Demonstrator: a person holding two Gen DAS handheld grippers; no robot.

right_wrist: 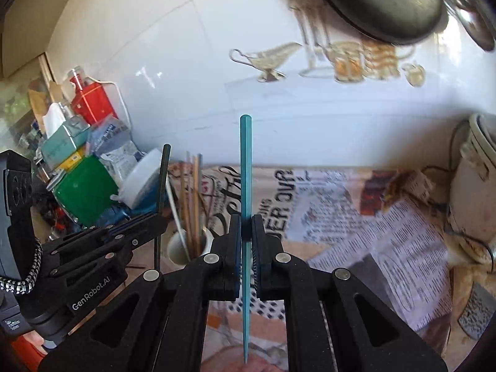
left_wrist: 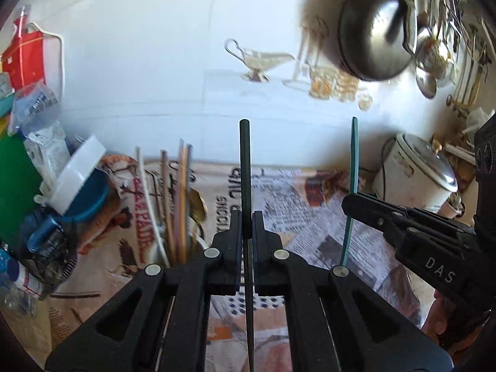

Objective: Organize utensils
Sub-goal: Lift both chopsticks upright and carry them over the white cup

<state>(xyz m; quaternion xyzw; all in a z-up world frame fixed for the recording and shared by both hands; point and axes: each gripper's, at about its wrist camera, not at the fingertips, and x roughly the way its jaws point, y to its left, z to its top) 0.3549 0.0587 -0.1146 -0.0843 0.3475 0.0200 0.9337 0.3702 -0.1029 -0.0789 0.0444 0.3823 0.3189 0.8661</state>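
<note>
Both grippers loaded, each with one chopstick held upright above the newspaper-covered counter [right_wrist: 356,217]. Left gripper [left_wrist: 247,226] is clamped on a dark green chopstick [left_wrist: 245,167], thick blunt end up, taper running down between the jaws toward the camera. Right gripper [right_wrist: 246,226] is clamped on a teal chopstick [right_wrist: 245,161], same orientation, pointed tip low in frame. Each grip sits roughly mid-shaft, slightly toward the thicker half. The two sticks stand near each other, apart, roughly parallel. Just left and behind: a white cup [right_wrist: 178,248] already holding several wooden chopsticks [right_wrist: 193,192] and a white one, standing on the paper beside a clutter of boxes and bags. Likely destination, judging by the task. Handling: these look like light, rigid, smooth plastic; slim and tapered, so they could pivot or slide in the pads if nudged against the cup rim. A hold on the thicker upper half seems safest, leaving the narrow tip free to enter the cup first among the sticks crowded there.
</note>
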